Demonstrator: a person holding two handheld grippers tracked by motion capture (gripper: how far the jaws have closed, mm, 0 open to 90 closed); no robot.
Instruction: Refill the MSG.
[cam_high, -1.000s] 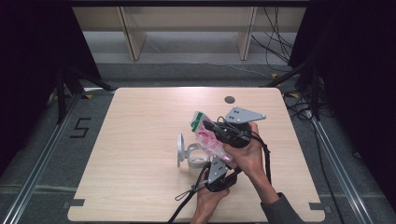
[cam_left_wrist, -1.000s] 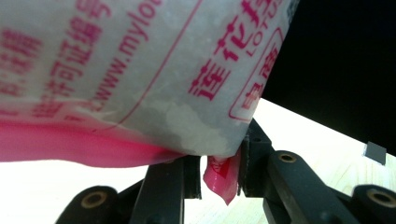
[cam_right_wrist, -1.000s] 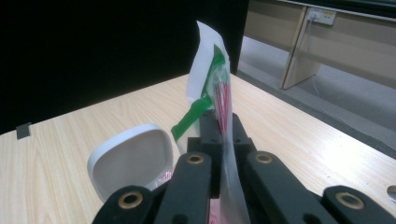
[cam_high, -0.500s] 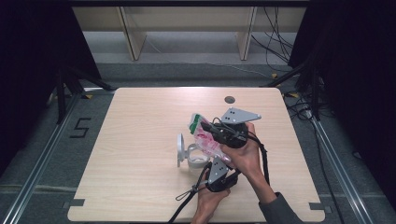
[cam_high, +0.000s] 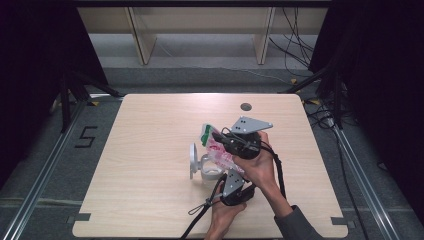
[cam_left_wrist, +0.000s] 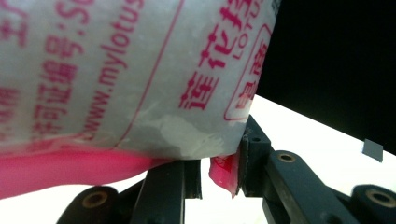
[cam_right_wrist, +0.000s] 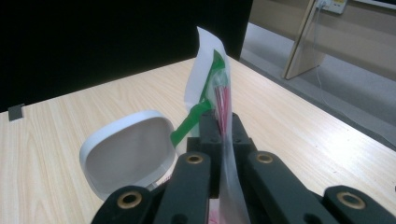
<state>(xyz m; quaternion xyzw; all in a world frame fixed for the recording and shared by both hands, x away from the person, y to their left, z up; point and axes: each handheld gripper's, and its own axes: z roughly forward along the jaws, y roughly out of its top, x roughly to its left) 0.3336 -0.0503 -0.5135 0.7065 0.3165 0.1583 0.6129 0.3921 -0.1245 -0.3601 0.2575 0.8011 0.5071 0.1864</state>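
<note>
pale wood tabletop stands on a grey floor, with a light shelf unit behind it and dark curtains at both sides. near the middle of the tabletop the person's two hands meet over a soft plastic pouch with pink print and a green top strip. the right gripper is clenched on the pouch near its upper end; in the right gripper view the thin film stands upright, pinched between the two black jaws, the green strip rising above them. the left gripper comes from below, and in the left gripper view its jaws grasp a pink corner of the pouch's lower edge, the printed body bulging above. just left of the pouch a white container rests on the tabletop with its rounded lid flipped up on edge; the pouch hangs right beside it, above its mouth. a small dark round hole sits in the tabletop's far edge.
</note>
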